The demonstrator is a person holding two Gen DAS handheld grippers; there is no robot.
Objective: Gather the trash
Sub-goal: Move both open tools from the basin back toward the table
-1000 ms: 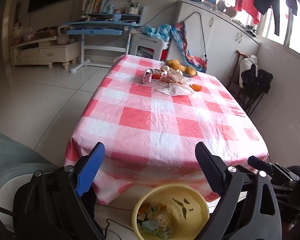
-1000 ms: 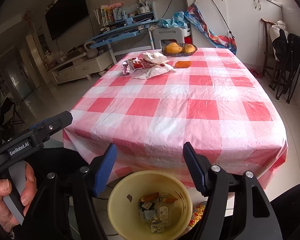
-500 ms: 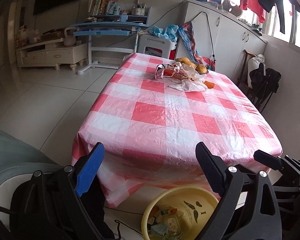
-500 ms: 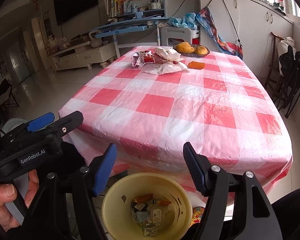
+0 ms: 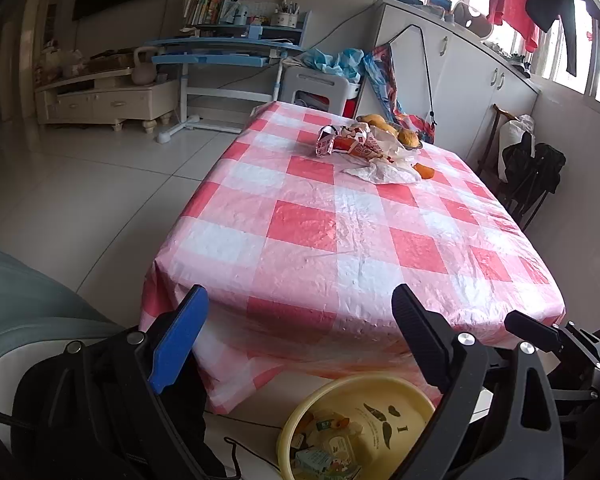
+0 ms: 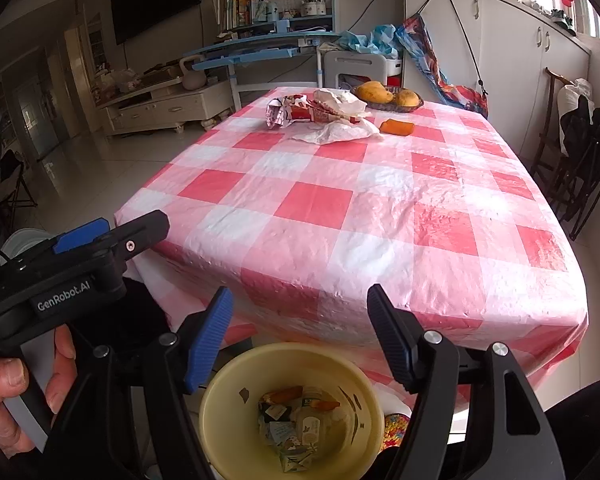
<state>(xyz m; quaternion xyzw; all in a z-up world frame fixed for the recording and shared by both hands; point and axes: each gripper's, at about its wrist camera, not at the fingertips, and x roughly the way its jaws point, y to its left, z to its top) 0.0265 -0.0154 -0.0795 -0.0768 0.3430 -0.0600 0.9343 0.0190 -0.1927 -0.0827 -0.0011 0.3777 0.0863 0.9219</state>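
Note:
A yellow trash bin (image 6: 292,412) with several wrappers inside stands on the floor below the table's near edge; it also shows in the left wrist view (image 5: 356,424). Trash lies at the table's far end: a red-and-white crumpled wrapper (image 6: 296,112) (image 5: 348,142), a white plastic bag (image 6: 336,132) (image 5: 384,170) and an orange packet (image 6: 396,126) (image 5: 424,171). My left gripper (image 5: 300,312) and right gripper (image 6: 300,312) are both open and empty, at the near edge above the bin. The left gripper's body (image 6: 76,276) shows in the right wrist view.
The table wears a red-and-white checked cloth (image 6: 380,200). A basket of mangoes (image 6: 386,96) stands at its far end. Dark folded chairs (image 6: 580,160) stand at the right. A blue desk (image 5: 220,50) and a white cabinet (image 5: 460,80) stand beyond.
Both grippers have risen and tilted, so the table sits lower and nearer in view. The bin has slid toward the lower edge. Both jaws stay open.

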